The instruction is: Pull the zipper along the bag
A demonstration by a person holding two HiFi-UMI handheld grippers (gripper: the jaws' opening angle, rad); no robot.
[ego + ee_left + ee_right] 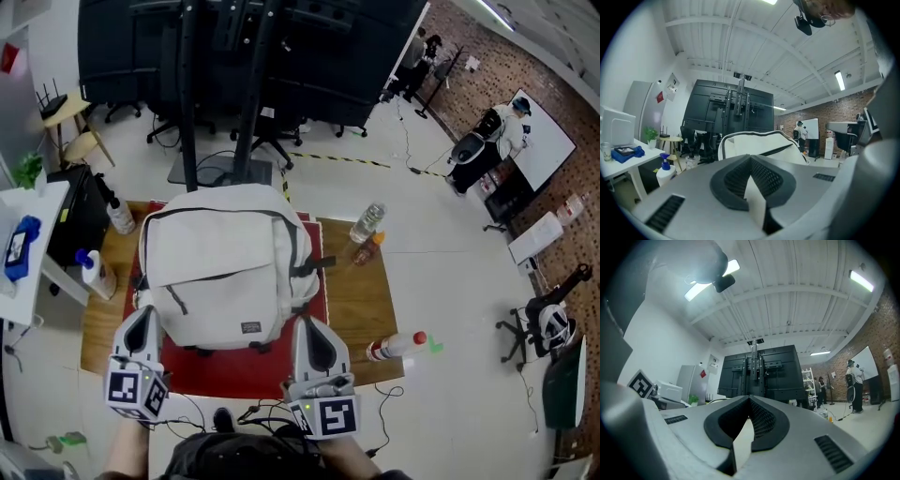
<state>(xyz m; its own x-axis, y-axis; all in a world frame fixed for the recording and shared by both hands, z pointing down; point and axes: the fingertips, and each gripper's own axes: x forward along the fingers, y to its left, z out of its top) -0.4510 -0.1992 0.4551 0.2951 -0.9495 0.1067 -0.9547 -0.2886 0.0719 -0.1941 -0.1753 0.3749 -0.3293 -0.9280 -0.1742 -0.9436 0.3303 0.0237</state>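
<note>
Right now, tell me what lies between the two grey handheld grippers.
Head view: the lower end of the white fabric backpack and a red mat lie between the left gripper and right gripper.

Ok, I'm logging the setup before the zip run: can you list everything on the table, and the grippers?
backpack: one, off-white with dark zip trim, on the mat at the middle of the table
mat: one, red, under the backpack
table: one, wooden
pump bottle: one, white with a blue top, left edge
dark-capped bottle: one, pale, far left corner
water bottle: one, clear, far right
orange bottle: one, beside the water bottle
red-capped bottle: one, lying at the near right edge
left gripper: grey, shut, empty, by the backpack's near left
right gripper: grey, shut, empty, by its near right
</note>
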